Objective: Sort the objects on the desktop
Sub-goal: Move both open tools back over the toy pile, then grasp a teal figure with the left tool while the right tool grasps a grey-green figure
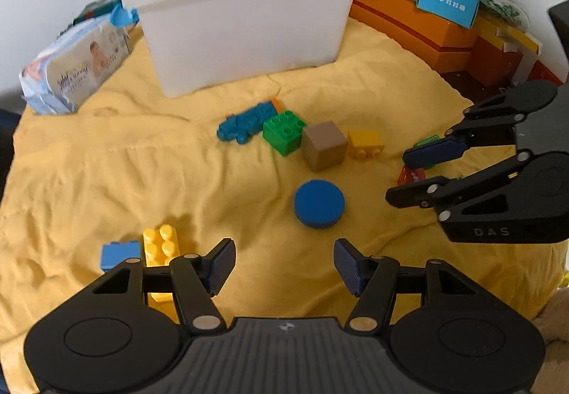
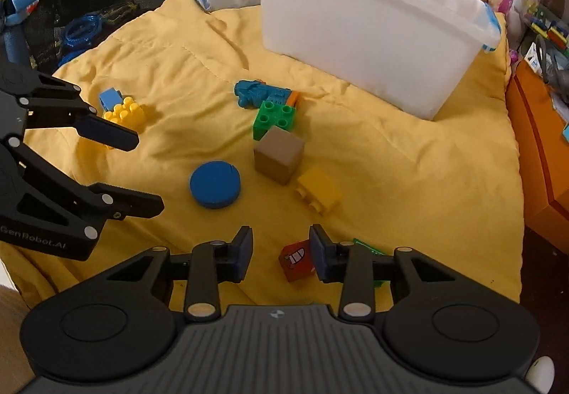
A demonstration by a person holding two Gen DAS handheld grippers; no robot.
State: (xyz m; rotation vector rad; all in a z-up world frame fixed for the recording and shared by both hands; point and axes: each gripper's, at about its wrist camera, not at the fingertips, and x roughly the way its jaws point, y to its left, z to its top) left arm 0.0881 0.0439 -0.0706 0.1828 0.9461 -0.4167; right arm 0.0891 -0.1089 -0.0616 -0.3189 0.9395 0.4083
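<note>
Toy blocks lie scattered on the yellow blanket point(image 2: 409, 162) before the white plastic bin point(image 2: 362, 34): a blue disc point(image 2: 215, 184), brown cube point(image 2: 279, 155), green brick point(image 2: 274, 118). The left tool point(image 1: 284, 264) hangs wide open and empty over bare blanket near the disc. The right tool point(image 2: 281, 251) gapes too, one pad beside a red cube point(image 2: 295, 260), gripping nothing.

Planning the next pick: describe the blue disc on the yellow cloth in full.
The blue disc is a flat, round puck, matte and foam-like, with a thin slit at its rim. It lies flat on the yellow cloth, apart from the brown cube and other blocks. Neither claw touches it.
</note>
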